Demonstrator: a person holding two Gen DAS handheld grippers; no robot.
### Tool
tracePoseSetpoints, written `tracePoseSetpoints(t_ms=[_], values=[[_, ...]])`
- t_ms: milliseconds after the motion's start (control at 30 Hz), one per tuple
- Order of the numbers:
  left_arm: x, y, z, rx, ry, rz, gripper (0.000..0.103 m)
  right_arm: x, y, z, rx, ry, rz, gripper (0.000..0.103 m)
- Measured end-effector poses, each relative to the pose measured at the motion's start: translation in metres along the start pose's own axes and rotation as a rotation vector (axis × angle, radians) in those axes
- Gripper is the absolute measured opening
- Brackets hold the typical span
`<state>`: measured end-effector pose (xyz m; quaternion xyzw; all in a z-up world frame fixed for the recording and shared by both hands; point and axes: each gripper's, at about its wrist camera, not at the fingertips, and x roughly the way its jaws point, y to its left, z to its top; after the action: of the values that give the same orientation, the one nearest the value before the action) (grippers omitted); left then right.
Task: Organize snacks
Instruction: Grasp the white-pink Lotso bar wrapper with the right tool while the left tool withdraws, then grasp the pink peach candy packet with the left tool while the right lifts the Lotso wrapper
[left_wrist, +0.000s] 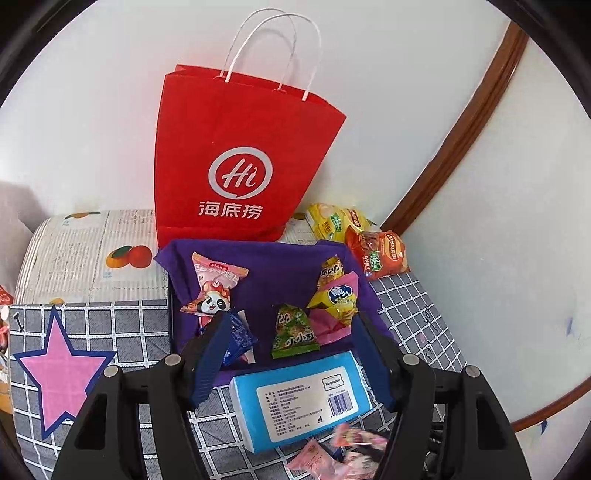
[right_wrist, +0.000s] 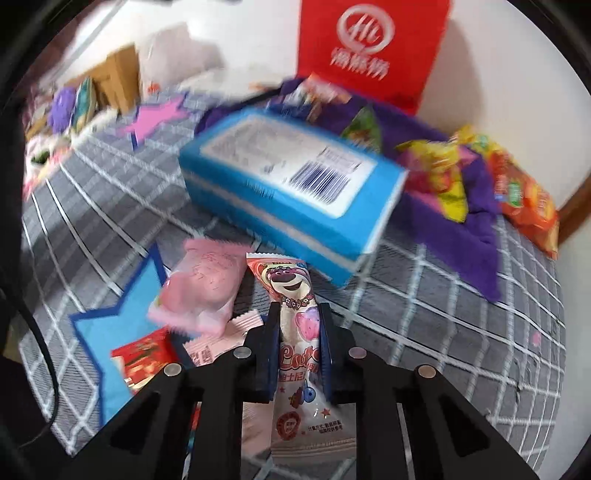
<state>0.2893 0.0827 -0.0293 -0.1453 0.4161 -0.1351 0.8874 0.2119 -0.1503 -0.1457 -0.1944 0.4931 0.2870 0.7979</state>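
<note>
The paper bag (left_wrist: 236, 155) was bright red with a white circle and white letters. The cloth box (left_wrist: 258, 266) was purple. The bed cover (left_wrist: 122, 328) was grey with white squares and a pink star edged in dark blue. The tissue pack (left_wrist: 299, 398) was sky blue with a white label. The bear snack (right_wrist: 295, 332) was pink and white.

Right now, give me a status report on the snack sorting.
Right gripper shut on bear snack packet. Left gripper open, empty, above purple bin. Blue tissue pack sits between packet and bin.
</note>
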Motion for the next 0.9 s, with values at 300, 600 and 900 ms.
tracePoseSetpoints(t_ms=[300, 600, 900], values=[[0.003, -0.028, -0.009, 0.083, 0.011, 0.043, 0.065, -0.058, -0.039, -0.054, 0.294, -0.136, -0.221, 0.019], [0.006, -0.063, -0.033, 0.169, 0.056, 0.107, 0.065, -0.023, -0.087, -0.095, 0.558, -0.065, -0.296, 0.019], [0.004, -0.045, -0.103, 0.144, 0.151, 0.136, 0.065, -0.005, -0.095, -0.094, 0.579, -0.095, -0.278, 0.021]])
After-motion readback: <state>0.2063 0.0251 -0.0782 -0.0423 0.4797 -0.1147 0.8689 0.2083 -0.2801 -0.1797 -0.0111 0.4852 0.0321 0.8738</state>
